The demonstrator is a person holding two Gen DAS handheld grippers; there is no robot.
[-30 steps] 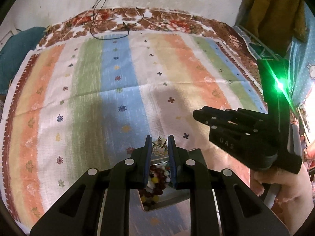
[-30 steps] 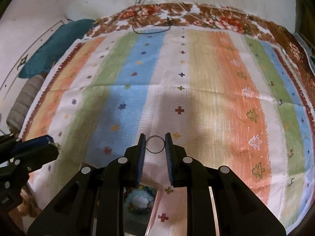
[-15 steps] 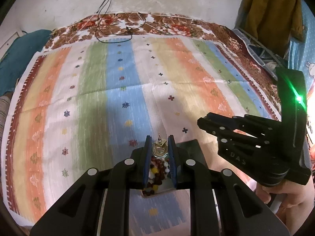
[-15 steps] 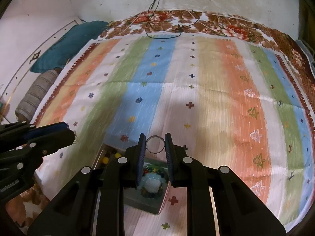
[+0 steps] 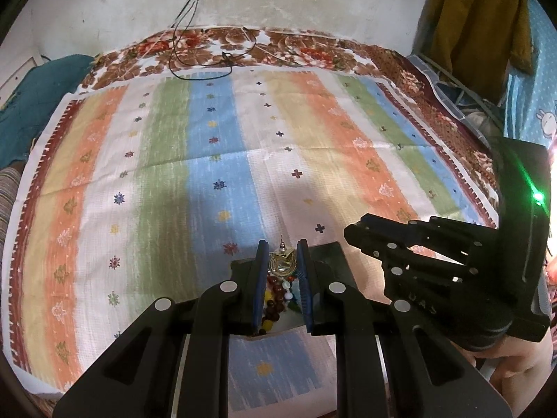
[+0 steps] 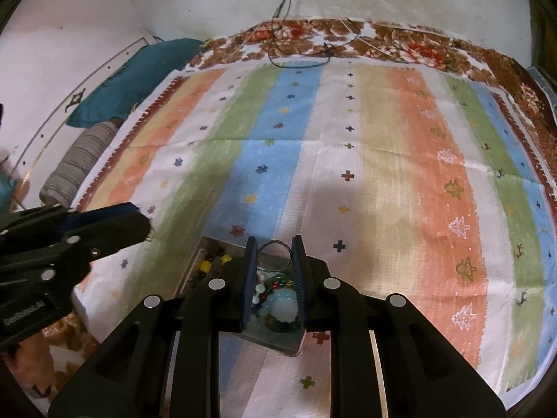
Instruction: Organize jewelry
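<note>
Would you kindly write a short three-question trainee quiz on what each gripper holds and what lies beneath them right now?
1. True or false: the left gripper holds a gold earring.
2. The right gripper holds: A) a thin metal ring B) a bead bracelet C) nothing.
3. Fill in: below both grippers sits a tray of colourful ____.

Key: 1 true; 2 A; 3 beads.

A shallow metal jewelry tray [image 6: 209, 247] lies at the near edge of a striped woven cloth [image 6: 383, 160] spread over a floral bedsheet [image 6: 400, 45]. Beaded bracelets [image 6: 278, 306] lie in the tray. A black cable [image 6: 296, 59] lies at the far edge, and a teal pillow [image 6: 132, 76] at far left.
</note>
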